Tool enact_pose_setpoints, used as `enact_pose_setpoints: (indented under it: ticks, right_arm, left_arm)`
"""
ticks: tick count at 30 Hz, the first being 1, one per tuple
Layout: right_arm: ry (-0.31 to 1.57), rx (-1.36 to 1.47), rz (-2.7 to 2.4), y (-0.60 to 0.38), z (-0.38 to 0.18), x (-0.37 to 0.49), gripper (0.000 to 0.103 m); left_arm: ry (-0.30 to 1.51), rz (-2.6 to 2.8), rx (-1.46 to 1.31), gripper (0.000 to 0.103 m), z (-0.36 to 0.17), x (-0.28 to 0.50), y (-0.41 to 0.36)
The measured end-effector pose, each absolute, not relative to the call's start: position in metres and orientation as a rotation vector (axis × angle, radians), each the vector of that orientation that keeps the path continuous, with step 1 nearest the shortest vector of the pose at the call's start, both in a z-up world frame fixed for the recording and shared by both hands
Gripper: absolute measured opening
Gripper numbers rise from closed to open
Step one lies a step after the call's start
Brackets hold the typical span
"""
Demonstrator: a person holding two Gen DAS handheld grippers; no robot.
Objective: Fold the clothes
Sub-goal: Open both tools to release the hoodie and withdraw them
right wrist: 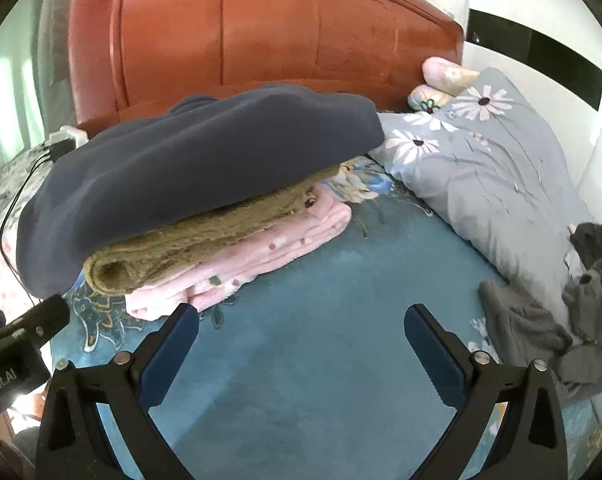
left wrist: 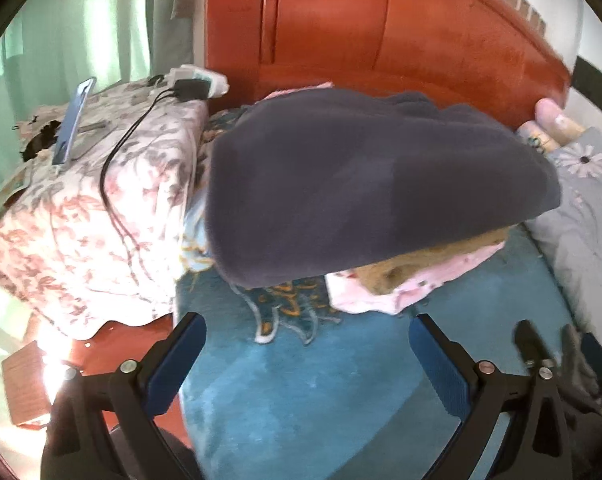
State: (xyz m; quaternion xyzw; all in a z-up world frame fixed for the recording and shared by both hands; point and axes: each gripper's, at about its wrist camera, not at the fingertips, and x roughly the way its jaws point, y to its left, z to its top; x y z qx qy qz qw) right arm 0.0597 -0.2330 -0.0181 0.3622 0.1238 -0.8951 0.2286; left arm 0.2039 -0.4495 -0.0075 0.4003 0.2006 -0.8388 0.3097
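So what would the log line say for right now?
left hand-held gripper: open, empty | right hand-held gripper: open, empty | stack: navy on brown on pink, folded | grey clothes: unfolded, right side of bed

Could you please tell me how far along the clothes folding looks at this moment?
Done: a navy garment, an olive one and a pink one lie folded in a stack. In hand: nothing; the left claw and right claw are open. Left: the crumpled grey clothes beside the floral pillow.
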Motion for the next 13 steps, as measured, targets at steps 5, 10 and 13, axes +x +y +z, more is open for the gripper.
enact_pose_setpoints:
  ticks: [5, 10, 13]
  right_arm:
    - [0.309, 1.023, -2.484, -0.227, -0.019, 0.056, 0.103]
    - [0.312, 1.027, -2.481, -0.227, -0.020, 0.056, 0.103]
    - [0.324, 1.022, -2.478, -0.229, -0.020, 0.056, 0.103]
  left_arm:
    - [0.485, -2.191, 1.115, 0.103, -0.014, 0.199, -0.446]
    - [0.478, -2.185, 1.139, 0.103, -0.018, 0.198, -0.445]
    - [0.487, -2.190, 1.133, 0.103, -0.019, 0.199, -0.445]
